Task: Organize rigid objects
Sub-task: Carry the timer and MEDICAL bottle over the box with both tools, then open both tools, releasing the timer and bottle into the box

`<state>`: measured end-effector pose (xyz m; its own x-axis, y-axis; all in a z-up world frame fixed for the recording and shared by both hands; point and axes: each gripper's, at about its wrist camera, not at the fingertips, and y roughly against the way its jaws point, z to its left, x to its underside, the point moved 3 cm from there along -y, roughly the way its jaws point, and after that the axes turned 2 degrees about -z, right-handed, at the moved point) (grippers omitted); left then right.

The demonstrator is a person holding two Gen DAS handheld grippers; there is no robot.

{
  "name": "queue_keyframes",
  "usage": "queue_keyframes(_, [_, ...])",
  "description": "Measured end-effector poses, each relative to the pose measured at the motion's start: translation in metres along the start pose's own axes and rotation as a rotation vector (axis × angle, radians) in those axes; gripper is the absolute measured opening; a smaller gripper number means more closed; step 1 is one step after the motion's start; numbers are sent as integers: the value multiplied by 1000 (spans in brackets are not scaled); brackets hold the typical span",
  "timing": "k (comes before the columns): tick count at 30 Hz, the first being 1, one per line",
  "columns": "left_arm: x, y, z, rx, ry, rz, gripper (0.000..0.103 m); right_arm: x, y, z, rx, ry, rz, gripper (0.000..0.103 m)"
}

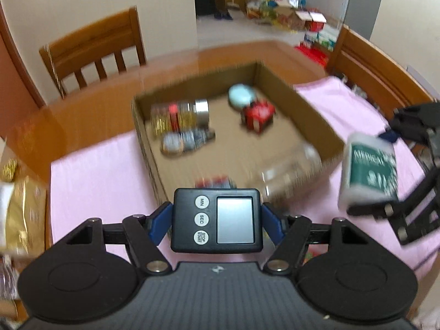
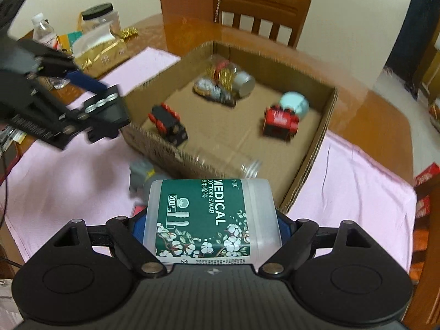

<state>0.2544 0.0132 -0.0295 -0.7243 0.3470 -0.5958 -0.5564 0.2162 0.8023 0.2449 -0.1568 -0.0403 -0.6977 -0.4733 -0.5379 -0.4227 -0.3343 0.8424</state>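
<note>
— Where's the cardboard box (image 1: pixel 308 115) sitting?

— Mid-tabletop (image 1: pixel 90 110), on a pink cloth (image 1: pixel 96 170). The cloth runs out past the box on both sides, and bare wood shows beyond the box's far wall up to the tabletop's far edge, where a wooden chair (image 1: pixel 93 52) stands. A second chair (image 1: pixel 368 63) stands at the right edge.

— Any room inside the box?

— A fair patch of bare cardboard in the middle. Along the far-left wall lies a jar with a metal lid (image 1: pixel 184 115), gold and red inside, and a smaller blurred jar just in front of it. Near the far-right corner are a pale blue round container (image 1: pixel 241 96) and a red toy (image 1: pixel 258 115), touching or nearly so. A black and red piece (image 2: pixel 167 122) rests against the near wall, and something clear (image 2: pixel 233 165) lies blurred there too.

— And the tools?

— The left tool (image 1: pixel 216 221) is clamped on a black digital timer (image 1: pixel 216 221), buttons reading MIN, SEC, STOP/START, screen blank, held over the box's near wall. The right tool (image 2: pixel 210 225) grips a translucent tub of cotton swabs (image 2: pixel 210 220) with a green label printed MEDICAL COTTON SWAB, over the cloth near the box's near-right corner. A small grey thing (image 2: pixel 141 174) lies on the cloth just outside the near wall; too blurred to name.

— The left edge?

— Crowded: a gold packet (image 2: pixel 101 52), a water bottle (image 2: pixel 44 33), a black-lidded clear jar (image 2: pixel 100 18).
</note>
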Motion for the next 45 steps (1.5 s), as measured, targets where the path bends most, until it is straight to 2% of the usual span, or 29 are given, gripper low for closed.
queue_keyframes(6, [-34, -30, 9, -23, 21, -41, 69, -17, 8, -6, 17, 16, -51, 87])
queue_keyframes(11, [-45, -57, 14, -45, 41, -53, 69, -26, 7, -10, 30, 21, -69, 87])
queue_keyframes(12, [-44, -61, 15, -44, 41, -52, 71, -28, 7, -11, 31, 21, -71, 87])
queue_keyframes(13, [-43, -64, 15, -53, 50, -49, 80, -29, 7, -11, 33, 21, -73, 87])
queue_keyframes(15, [-38, -65, 17, -74, 73, -48, 96, -32, 7, -13, 39, 22, -76, 87])
queue_keyframes(17, [-33, -60, 20, -103, 73, -74, 97, -35, 6, -14, 45, 25, -80, 87])
queue_keyframes(20, [-23, -49, 25, -130, 101, -71, 97, -39, 5, -15, 51, 21, -88, 87])
queue_keyframes(27, [13, -4, 38, -191, 226, -103, 101, -55, 0, -22, 77, 8, -103, 87])
queue_keyframes(31, [36, 11, 40, -214, 292, -91, 101, -67, -8, -29, 85, -25, -114, 87])
queue_keyframes(36, [62, 23, 40, -263, 313, -72, 101, -84, -24, -33, 93, -69, -110, 87])
queue_keyframes(43, [81, 37, 51, -290, 372, -70, 101, -98, -41, -33, 139, -96, -113, 87])
queue_keyframes(44, [83, 38, 52, -290, 376, -70, 101, -99, -42, -34, 145, -105, -118, 90])
queue_keyframes(45, [84, 39, 52, -288, 380, -70, 101, -100, -44, -35, 152, -109, -119, 97])
